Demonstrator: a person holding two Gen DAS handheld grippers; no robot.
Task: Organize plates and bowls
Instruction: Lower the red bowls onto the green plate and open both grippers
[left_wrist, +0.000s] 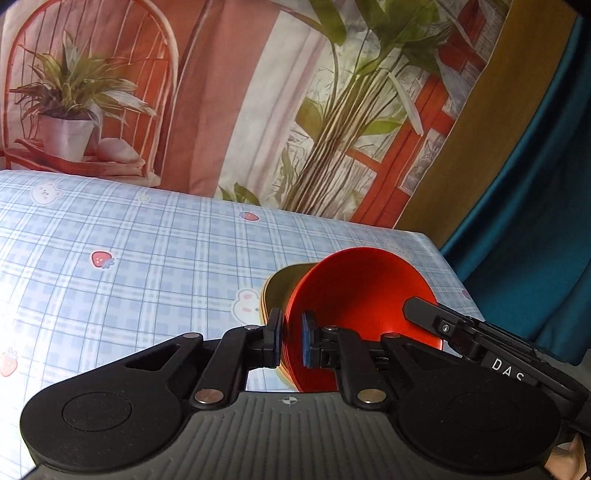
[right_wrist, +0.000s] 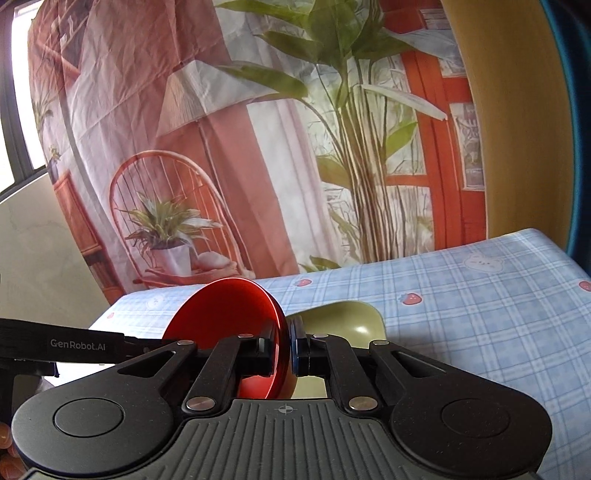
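Evidently stiff, light and glossy enough to slip, the red bowl (left_wrist: 354, 295) hangs tilted above the checked worktop (left_wrist: 147, 258), its thin rim clamped by both left tool (left_wrist: 291, 338) and right tool (right_wrist: 285, 345), beside a green dish (right_wrist: 343, 317).

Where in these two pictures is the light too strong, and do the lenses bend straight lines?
Left wrist view: glare washes out the tablecloth at the left edge, and the table's far edge bows from fisheye distortion; the red bowl stays sharp. Right wrist view: the window at upper left is blown out to white, the yellow-and-blue strip at the right edge curves strongly, and a bright highlight sits on the green bowl.
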